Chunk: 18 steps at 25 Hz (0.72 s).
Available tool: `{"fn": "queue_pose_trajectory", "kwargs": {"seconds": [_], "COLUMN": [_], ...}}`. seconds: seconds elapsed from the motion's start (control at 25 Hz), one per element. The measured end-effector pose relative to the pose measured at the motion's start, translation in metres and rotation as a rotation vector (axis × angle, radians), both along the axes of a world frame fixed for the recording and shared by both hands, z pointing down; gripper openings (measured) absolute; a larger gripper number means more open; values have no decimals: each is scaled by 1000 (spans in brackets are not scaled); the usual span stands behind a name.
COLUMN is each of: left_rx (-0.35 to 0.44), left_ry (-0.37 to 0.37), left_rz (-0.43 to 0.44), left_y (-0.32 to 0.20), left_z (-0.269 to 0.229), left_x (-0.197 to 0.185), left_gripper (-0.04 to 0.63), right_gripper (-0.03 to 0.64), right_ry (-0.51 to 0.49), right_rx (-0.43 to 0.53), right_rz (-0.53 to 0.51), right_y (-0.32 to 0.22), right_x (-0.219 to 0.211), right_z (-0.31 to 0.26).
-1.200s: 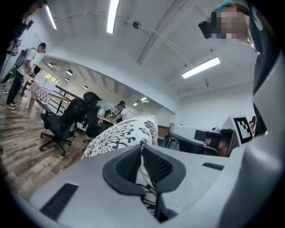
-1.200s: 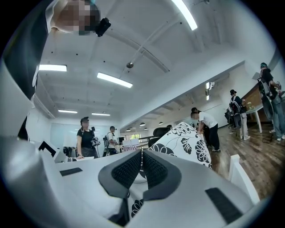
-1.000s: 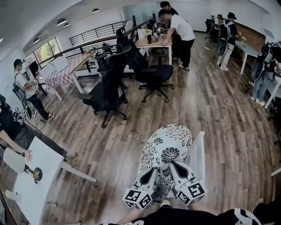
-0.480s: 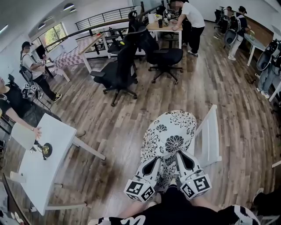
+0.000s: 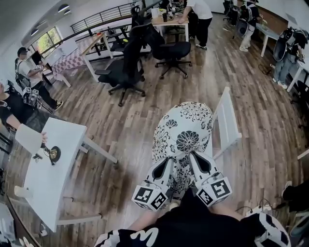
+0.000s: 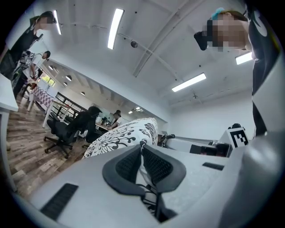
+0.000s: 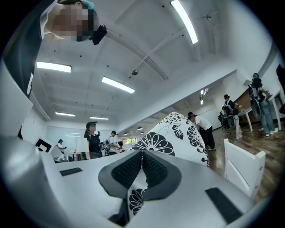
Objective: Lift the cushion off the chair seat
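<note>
The cushion [image 5: 183,132] is white with black flower print and hangs in the air over the wood floor. Both grippers hold its near edge. My left gripper [image 5: 168,159] is shut on the cushion's left corner, with the fabric pinched between its pads [image 6: 129,165]. My right gripper [image 5: 193,155] is shut on the right corner in the same way. In the left gripper view the cushion [image 6: 122,133] rises just past the jaws. The right gripper view shows the cushion [image 7: 176,131] the same way. The white slatted chair [image 5: 227,120] stands just right of the cushion, its seat hidden.
A white table [image 5: 46,178] with a small brass object stands at the left. Black office chairs [image 5: 125,67] are further ahead. People sit at the far left [image 5: 17,108] and others stand by desks at the back [image 5: 198,14]. The white chair [image 7: 242,167] is close on the right.
Both grippers stay shut on the cushion and have carried it along. The white chair now shows more fully beside it, and the white table has come closer at the left.
</note>
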<state>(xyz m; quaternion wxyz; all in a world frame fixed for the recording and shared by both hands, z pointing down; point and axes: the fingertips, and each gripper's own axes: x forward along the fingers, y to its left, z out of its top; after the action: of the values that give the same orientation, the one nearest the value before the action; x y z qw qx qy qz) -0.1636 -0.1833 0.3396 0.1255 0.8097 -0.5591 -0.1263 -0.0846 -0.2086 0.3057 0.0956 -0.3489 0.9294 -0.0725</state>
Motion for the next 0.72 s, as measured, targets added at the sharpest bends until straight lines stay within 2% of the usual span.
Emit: {"fn": "queue_pose_trajectory", "kwargs": {"seconds": [0.24,0.44,0.72], "left_rx": [34,26,27], "left_ry": [-9,12,33], "left_rz": [32,50,54], "left_y": [39,62,69], "left_z": [0,-7,-12], "left_x": [6,10,11], "left_gripper": [17,17,17], "right_gripper": [21,21,21], "right_ry": [-7,-8,6], "right_rx": [56,50,31], "right_rz": [63,98,93], "right_y": [46,70,78], "right_x": [11,21,21], "right_z": [-7,-16,-15]}}
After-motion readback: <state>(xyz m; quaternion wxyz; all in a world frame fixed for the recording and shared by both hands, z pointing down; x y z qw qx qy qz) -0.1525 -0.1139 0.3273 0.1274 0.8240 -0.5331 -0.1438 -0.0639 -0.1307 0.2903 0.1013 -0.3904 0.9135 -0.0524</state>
